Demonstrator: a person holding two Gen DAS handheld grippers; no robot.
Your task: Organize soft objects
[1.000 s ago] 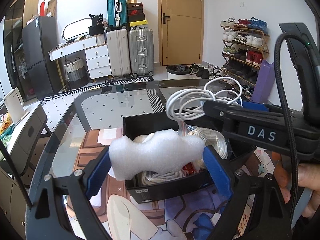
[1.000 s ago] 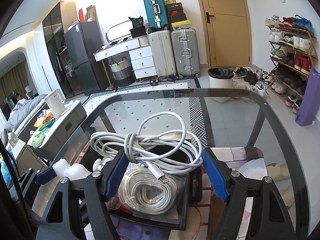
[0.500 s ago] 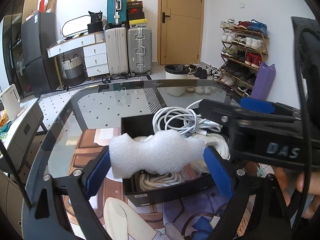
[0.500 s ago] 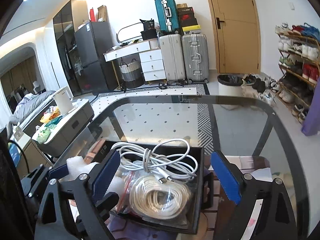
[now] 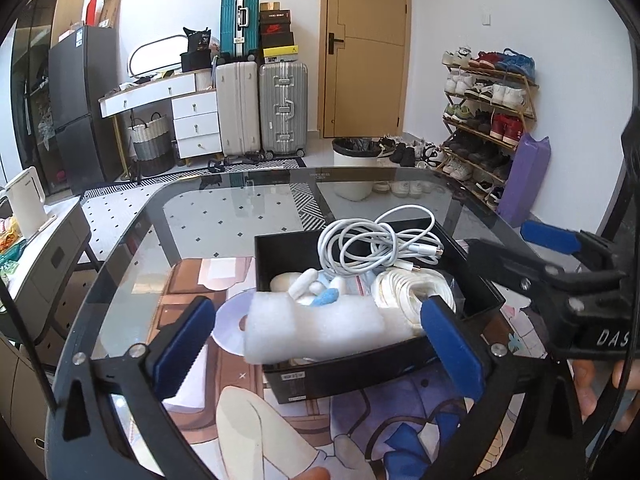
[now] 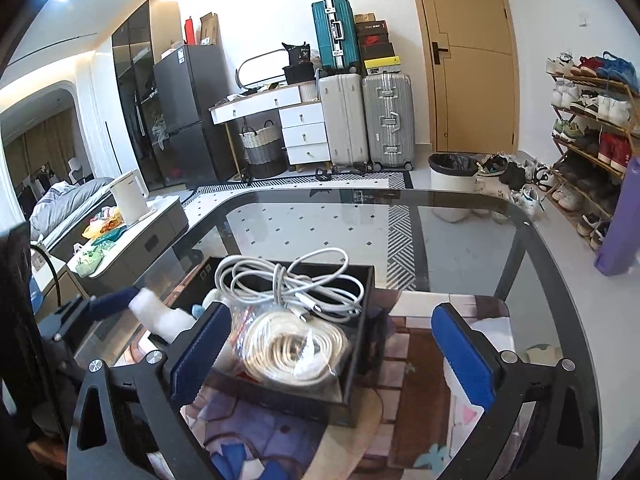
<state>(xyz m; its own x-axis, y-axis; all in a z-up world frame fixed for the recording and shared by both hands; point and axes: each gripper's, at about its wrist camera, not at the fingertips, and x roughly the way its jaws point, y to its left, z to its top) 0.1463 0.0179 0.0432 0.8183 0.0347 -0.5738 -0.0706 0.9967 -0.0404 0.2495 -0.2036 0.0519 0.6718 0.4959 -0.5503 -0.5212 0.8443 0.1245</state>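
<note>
A black box (image 5: 472, 264) (image 6: 356, 364) stands on the glass table. In it lie a white cable bundle (image 5: 372, 244) (image 6: 292, 284), a bagged coil of white cord (image 5: 412, 288) (image 6: 296, 348) and small white and blue soft pieces (image 5: 316, 292). A white foam piece (image 5: 316, 332) (image 6: 160, 316) rests across the box's near left rim, between the fingers of my left gripper (image 5: 316, 344). The jaws are open wide, with a gap at the left pad. My right gripper (image 6: 332, 348) is open and empty just above the box's near side.
A printed cartoon mat (image 5: 360, 432) (image 6: 420, 360) lies under the box. A disc (image 5: 230, 328) and a white paper (image 5: 224, 274) lie left of the box. The table's rounded far edge (image 6: 360, 196) is ahead. A hand (image 5: 600, 392) holds the right gripper.
The right gripper opened, dropped the white cable bundle into the box and pulled back. The left gripper opened and the foam piece now rests on the box's rim.
</note>
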